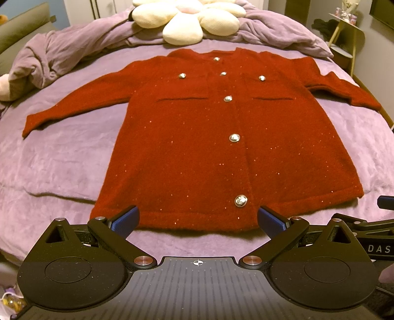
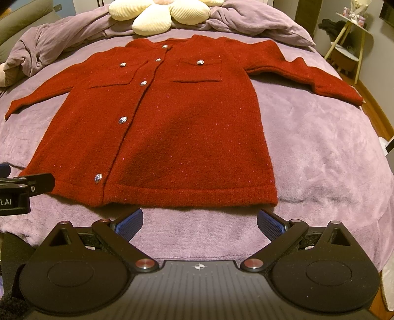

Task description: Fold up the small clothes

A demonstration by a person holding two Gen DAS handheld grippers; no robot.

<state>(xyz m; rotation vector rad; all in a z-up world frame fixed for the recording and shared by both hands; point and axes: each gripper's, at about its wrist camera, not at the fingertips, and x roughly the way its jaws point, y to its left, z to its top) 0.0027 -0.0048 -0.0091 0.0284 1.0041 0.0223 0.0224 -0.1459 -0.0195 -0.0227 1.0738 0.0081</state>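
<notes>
Hovering just short of the hem, the left claw (image 1: 198, 220) and the right claw (image 2: 200, 222) both stand with their blue-padded fingers spread wide and nothing between them, so the folding appears to be at its very start: the red cardigan (image 1: 221, 147) lies spread flat, front up, on the purple blanket (image 1: 61, 152) of the bed, and no fold shows in it yet. In the left wrist view the left claw faces the bottom edge near the lowest button (image 1: 240, 200); in the right wrist view the right claw faces the hem nearer the garment's other corner, with bare blanket between its pads and the knit. A sensible next move would be to pinch a sleeve or a side edge and carry it across the body, which calls for lowering the fingers until one slips under the thick fabric without dragging the blanket up too. The cardigan is a fuzzy knit flecked with glitter, buttoned down the middle with shiny metal buttons, two flap pockets on the chest, both sleeves angled outward. A flower-shaped cushion (image 1: 187, 17) sits beyond the collar.
</notes>
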